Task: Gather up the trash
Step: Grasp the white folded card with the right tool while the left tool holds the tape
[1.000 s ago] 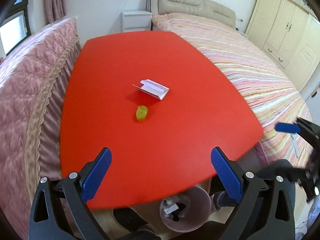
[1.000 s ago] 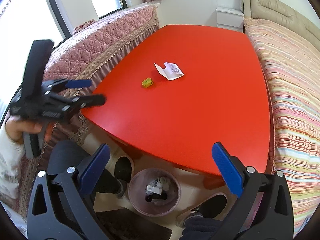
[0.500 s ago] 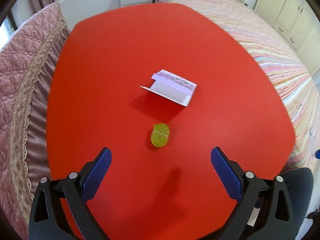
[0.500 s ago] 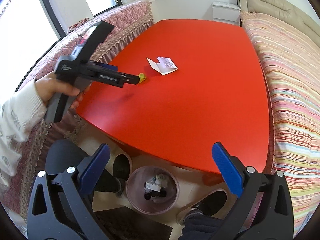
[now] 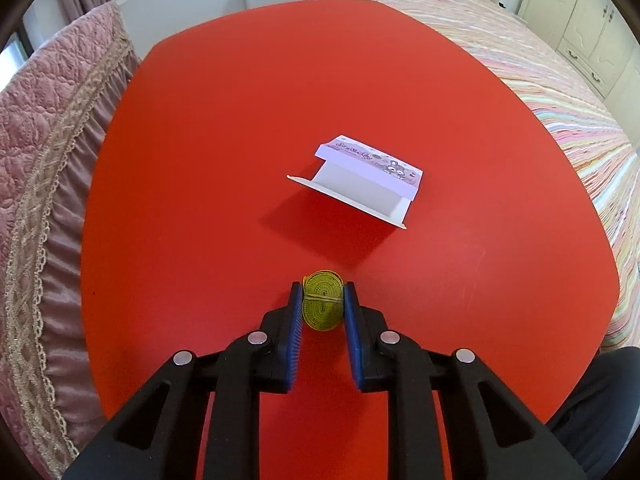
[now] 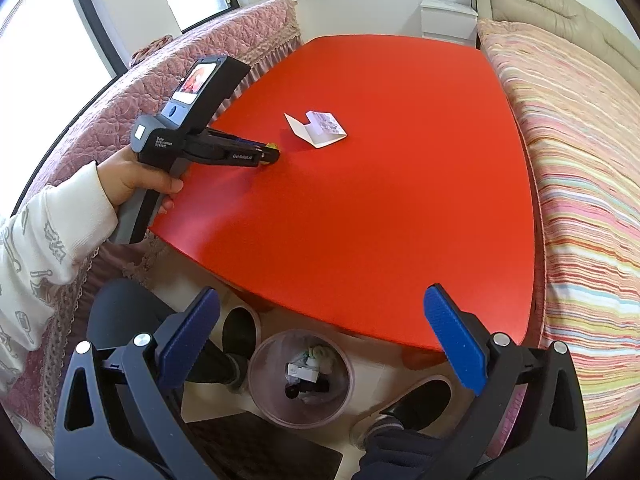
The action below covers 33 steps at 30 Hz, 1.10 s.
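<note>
Red desk (image 5: 200, 160) fills the view, bed (image 6: 580, 160) just beside it on the R. Pink bin (image 6: 301, 376) on the floor below the near edge, scraps inside. White box (image 5: 360, 178) lies open mid-desk. L tool (image 5: 322, 304) down on the desk, pads clamped on yellow tape roll (image 5: 322, 300), near the box. R tool (image 6: 320, 328) held above the bin, jaws wide apart, nothing between them.

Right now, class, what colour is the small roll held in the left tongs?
Yellow-green roll, clamped between the left tongs; clearest in the left wrist view.
</note>
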{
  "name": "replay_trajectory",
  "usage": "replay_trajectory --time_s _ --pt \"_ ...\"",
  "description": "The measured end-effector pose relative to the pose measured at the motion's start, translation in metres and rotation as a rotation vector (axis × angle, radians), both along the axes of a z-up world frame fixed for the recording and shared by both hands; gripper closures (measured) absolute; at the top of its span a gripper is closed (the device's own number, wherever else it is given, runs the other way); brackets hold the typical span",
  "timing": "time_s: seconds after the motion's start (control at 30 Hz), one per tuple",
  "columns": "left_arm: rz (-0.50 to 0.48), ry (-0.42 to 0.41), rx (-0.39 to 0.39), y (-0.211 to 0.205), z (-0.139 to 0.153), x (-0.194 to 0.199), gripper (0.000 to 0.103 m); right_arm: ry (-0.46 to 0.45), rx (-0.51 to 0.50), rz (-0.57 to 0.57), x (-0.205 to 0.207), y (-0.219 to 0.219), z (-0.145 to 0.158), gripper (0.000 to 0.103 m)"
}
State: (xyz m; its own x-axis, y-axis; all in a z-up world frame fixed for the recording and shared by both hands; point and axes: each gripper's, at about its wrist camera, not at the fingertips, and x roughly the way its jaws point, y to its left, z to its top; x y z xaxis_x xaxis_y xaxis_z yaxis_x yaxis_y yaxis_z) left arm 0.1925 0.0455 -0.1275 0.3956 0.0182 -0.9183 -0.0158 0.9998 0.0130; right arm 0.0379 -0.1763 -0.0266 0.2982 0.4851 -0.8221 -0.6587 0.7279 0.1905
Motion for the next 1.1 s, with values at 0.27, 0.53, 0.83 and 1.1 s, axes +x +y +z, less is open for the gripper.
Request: replay_trajectory --time_s 0.27,0.53,0.83,1.1 --pt "0.012 -0.034 -0.012 0.004 0.016 -0.014 0.083 -0.017 -0.005 0.047 0.022 0.029 0.005 0.003" --pt "0.036 -0.054 -0.022 0.013 0.030 -0.037 0.083 -0.062 -0.081 0.143 0.069 0.101 0.010 0.003" --pt "0.069 -0.058 -0.040 0.032 0.030 -0.056 0.083 -0.055 -0.253 0.244 0.120 0.193 -0.015 0.003" --pt "0.086 -0.064 -0.051 0.041 0.030 -0.067 0.083 -0.046 -0.453 0.319 0.135 0.245 -0.059 0.052"
